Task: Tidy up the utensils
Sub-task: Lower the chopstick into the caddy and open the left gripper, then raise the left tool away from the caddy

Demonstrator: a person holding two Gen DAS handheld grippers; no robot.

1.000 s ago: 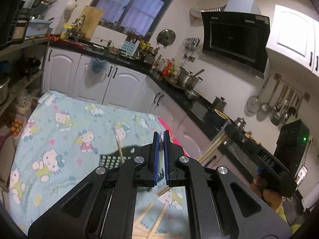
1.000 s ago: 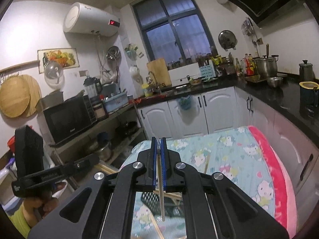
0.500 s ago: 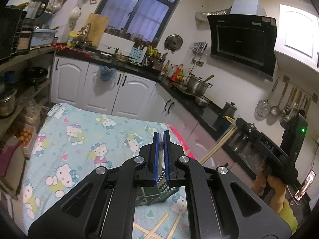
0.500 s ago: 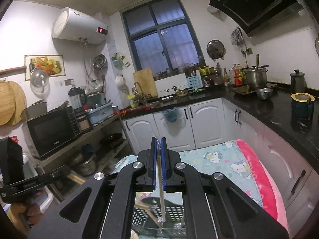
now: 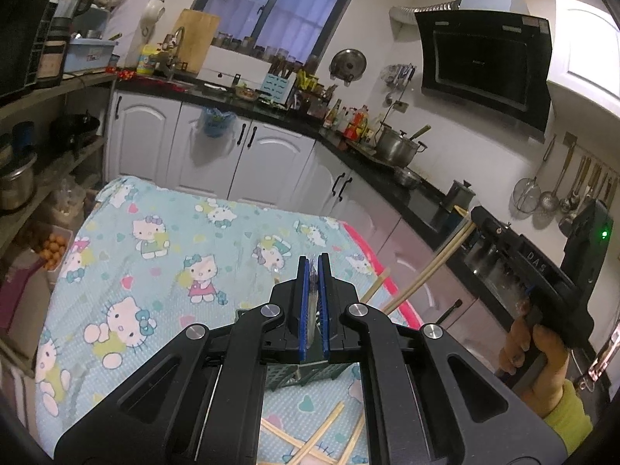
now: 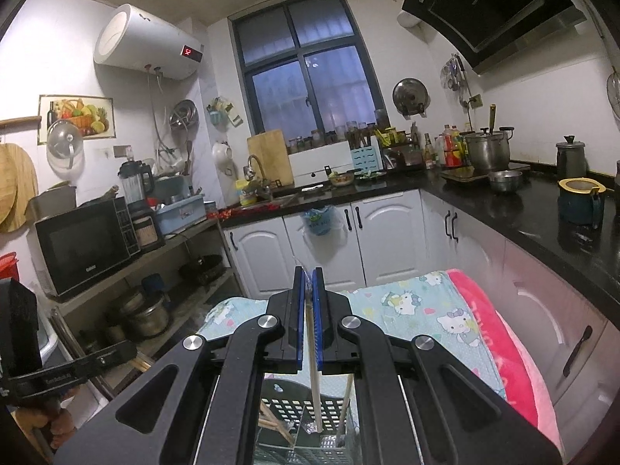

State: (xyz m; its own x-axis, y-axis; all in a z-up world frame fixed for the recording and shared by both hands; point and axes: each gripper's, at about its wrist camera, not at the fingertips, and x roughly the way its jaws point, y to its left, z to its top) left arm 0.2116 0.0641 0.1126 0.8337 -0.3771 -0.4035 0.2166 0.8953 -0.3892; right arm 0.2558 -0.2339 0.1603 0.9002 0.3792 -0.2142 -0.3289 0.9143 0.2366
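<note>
Black grippers w/ blue pads, silver screws; right gripper marked "DAS", yellow-green sleeve below it.

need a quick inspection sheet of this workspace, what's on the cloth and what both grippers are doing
surface: table under a light blue cartoon-cat cloth with a pink edge.
job's things: dark green slotted basket on the cloth with chopsticks standing in it; loose chopsticks lying crossed on the cloth nearer the camera.
clutter: nothing seen on the cloth beyond these.
grippers: right gripper shut on a pale chopstick whose lower end hangs at the basket; left gripper shut on something thin and clear that I cannot identify.
cables: nothing seen.
surroundings: black counter with a steel pot, white cabinets, microwave, dark window.
</note>
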